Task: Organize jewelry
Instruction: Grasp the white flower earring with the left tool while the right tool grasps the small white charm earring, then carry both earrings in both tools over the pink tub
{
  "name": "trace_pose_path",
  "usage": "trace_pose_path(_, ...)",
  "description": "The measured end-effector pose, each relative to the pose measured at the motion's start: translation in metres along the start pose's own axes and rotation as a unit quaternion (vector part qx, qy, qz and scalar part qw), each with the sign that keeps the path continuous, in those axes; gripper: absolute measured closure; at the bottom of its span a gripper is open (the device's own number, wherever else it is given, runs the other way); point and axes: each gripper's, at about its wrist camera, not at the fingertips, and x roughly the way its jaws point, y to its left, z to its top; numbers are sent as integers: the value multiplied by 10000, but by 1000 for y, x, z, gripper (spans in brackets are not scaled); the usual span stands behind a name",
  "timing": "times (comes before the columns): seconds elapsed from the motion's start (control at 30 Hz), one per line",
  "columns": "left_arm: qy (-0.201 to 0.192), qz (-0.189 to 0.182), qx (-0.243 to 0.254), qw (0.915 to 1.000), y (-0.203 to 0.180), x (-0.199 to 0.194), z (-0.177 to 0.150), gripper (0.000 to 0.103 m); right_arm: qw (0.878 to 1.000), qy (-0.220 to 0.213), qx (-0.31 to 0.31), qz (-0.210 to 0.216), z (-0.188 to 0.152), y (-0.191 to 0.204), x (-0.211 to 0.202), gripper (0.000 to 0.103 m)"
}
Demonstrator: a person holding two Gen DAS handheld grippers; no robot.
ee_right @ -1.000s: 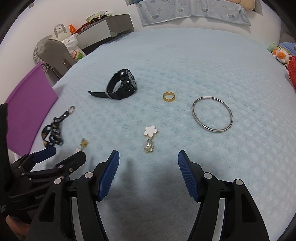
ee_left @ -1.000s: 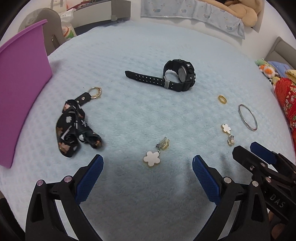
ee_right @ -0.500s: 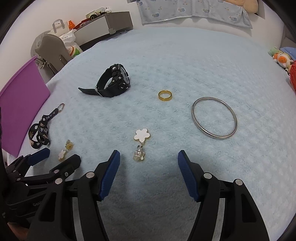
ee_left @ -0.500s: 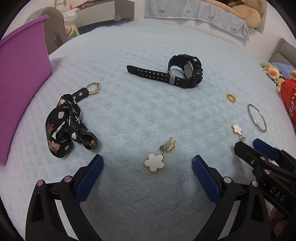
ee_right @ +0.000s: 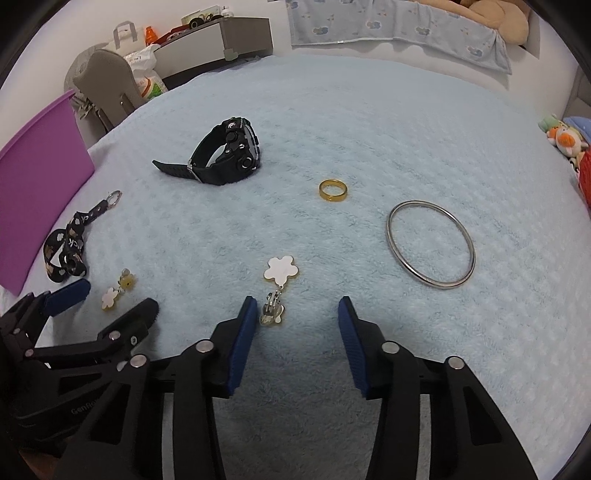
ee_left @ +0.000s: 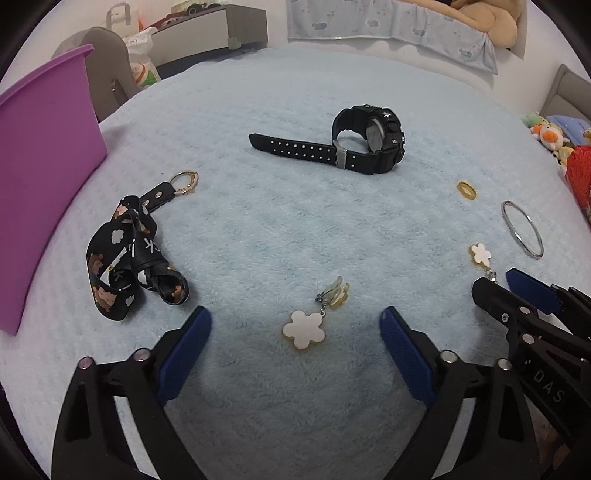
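Jewelry lies on a pale blue blanket [ee_left: 295, 221]. My left gripper [ee_left: 295, 336] is open, one white flower earring [ee_left: 304, 328] between its blue pads. My right gripper [ee_right: 297, 314] is open, the second flower earring [ee_right: 280, 271] just ahead, its clip [ee_right: 271, 312] beside the left pad. A black watch [ee_left: 365, 140], a gold ring [ee_right: 333, 190], a silver bangle [ee_right: 430, 243] and a black patterned strap with a key ring [ee_left: 129, 247] lie further out. The right gripper shows in the left wrist view [ee_left: 513, 288].
A purple bin [ee_left: 40, 192] stands at the blanket's left edge. A grey chair [ee_right: 107, 92] and a shelf are behind it. Soft toys [ee_left: 550, 136] lie at the right edge, a folded blue cloth [ee_right: 399, 26] at the back.
Both grippers have moved forward and lower; each earring now sits closer to its gripper's pads. Nothing has been taken hold of.
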Motion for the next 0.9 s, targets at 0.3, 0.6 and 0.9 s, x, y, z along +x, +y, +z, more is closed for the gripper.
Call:
trace_pose_path(0.3,-151,-442,242,9986,-10,-13,-1,83,9998,-104,149,87,0,-8,-7,92)
trace_pose_path(0.6,-282,-880,-20,9957,2,-33,4,85,9949,-262,737,641,1,-22,-28,92)
trace_pose_path(0.9,-544,-1134,-62,9920,13,-73,8,85,9927,-495,676,872,1,-5,-70,92)
